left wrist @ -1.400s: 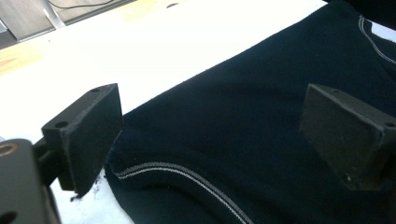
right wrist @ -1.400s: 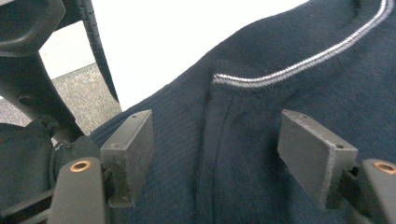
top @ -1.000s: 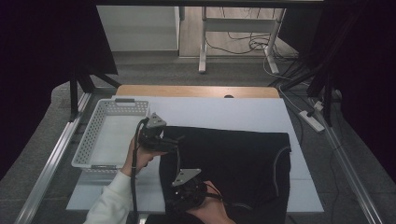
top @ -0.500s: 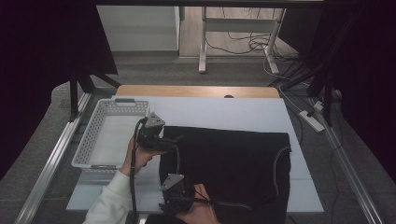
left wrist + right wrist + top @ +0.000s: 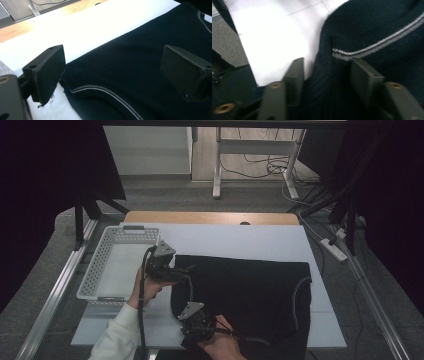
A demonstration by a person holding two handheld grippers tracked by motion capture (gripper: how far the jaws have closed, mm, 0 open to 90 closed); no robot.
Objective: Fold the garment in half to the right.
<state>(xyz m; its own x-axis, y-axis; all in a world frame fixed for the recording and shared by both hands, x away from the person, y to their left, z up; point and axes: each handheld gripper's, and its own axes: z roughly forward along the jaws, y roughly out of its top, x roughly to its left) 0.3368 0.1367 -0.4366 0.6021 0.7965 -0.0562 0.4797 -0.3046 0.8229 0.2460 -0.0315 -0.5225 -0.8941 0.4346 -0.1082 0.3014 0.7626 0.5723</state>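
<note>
**A:** What is on the table, and where?

**B:** A dark sweater with pale stripe trim lies flat on the white table, to the right of an empty white basket. A person works at its left edge with a gripper in each hand.

**A:** What are the grippers doing?

**B:** The left gripper sits at the sweater's upper left corner, jaws wide apart over the cloth, holding nothing. The right gripper, at the near left edge, has just been closing; ribbed hem sits between its jaws, which are about half open and not yet pinching.

**A:** Which step is this?

**B:** Likely taking hold of the left edge for a fold. Next, both would need to close firmly on the fabric before lifting.
</note>
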